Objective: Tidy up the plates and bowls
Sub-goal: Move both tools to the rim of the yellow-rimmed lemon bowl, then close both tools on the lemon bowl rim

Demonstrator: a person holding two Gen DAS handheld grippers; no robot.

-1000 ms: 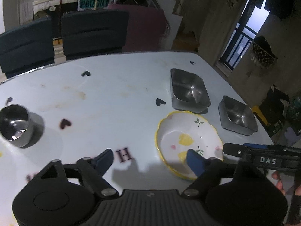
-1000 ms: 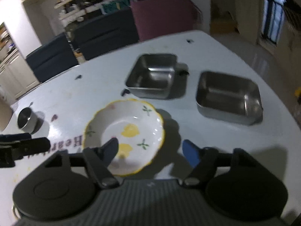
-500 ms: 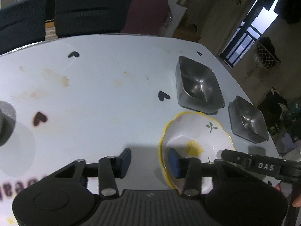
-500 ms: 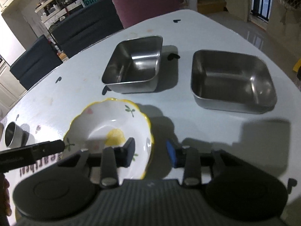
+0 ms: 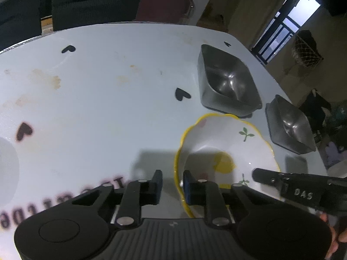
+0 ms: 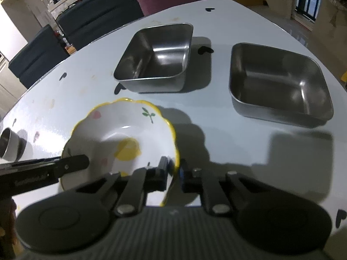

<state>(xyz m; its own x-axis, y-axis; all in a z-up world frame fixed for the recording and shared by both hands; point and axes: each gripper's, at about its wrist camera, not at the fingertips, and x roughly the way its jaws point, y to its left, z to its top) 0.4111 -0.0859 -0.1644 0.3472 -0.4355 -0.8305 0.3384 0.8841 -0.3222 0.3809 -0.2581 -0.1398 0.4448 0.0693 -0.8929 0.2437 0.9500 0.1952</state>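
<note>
A white scalloped bowl (image 5: pixel 216 143) with a yellow rim and fruit print sits on the pale table (image 5: pixel 97 108). My left gripper (image 5: pixel 172 186) straddles its left rim. The jaws are closing: the blue inner pad touches the inside wall, and a slit of table shows between the outer pad and the rim. In the right wrist view the same bowl (image 6: pixel 121 134) has my right gripper (image 6: pixel 173 172) on its near right rim, jaws closing, both pads against the yellow edge.
Two square steel pans stand beyond the bowl, a deeper one (image 6: pixel 156 58) and a wider one (image 6: pixel 279 82) to its right. A small steel cup (image 6: pixel 7 145) is at the far left. Dark chairs (image 5: pixel 93 2) line the table's far edge.
Both grippers came down and forward onto the bowl's opposite rims. Their jaws went from wide apart to narrow around the rim.
</note>
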